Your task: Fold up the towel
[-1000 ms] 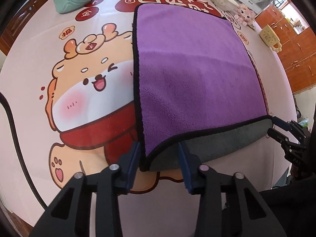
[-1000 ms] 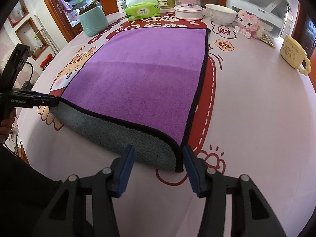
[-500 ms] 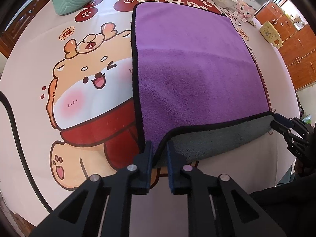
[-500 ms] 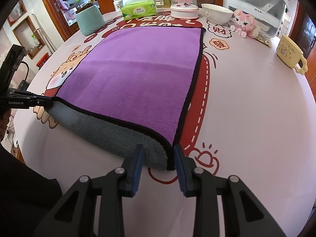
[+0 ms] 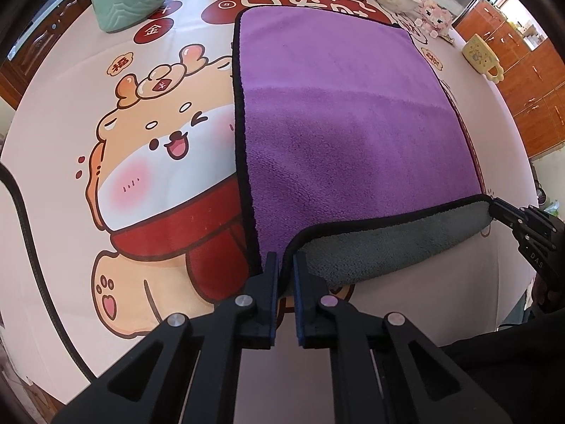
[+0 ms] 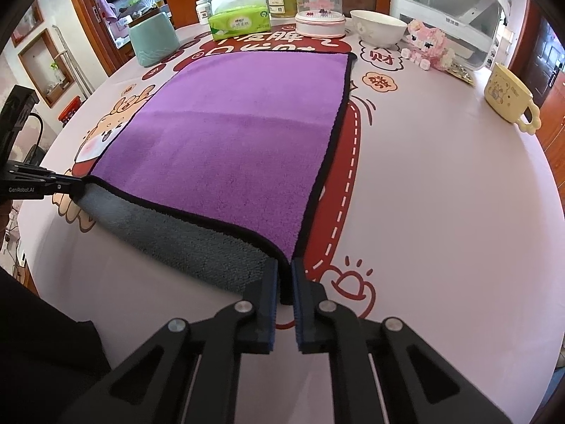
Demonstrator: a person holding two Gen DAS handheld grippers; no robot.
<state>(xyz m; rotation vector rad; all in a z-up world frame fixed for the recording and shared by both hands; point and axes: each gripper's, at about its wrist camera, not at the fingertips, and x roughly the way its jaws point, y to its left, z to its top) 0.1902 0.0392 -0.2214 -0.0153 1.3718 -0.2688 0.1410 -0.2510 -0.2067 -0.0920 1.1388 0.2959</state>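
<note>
A purple towel with black trim and a grey underside lies spread on the printed tablecloth; it also shows in the right wrist view. My left gripper is shut on the towel's near left corner. My right gripper is shut on the near right corner. The near edge is lifted a little and curls, showing the grey side. The right gripper shows at the right of the left wrist view. The left gripper shows at the left of the right wrist view.
At the table's far side stand a teal container, a green tissue pack, a glass dome, a white bowl and a pink toy. A yellow mug stands at the right. A black cable runs along the left edge.
Both grippers went from open around the near corners to shut on them. The towel's near edge has lifted slightly off the table.
</note>
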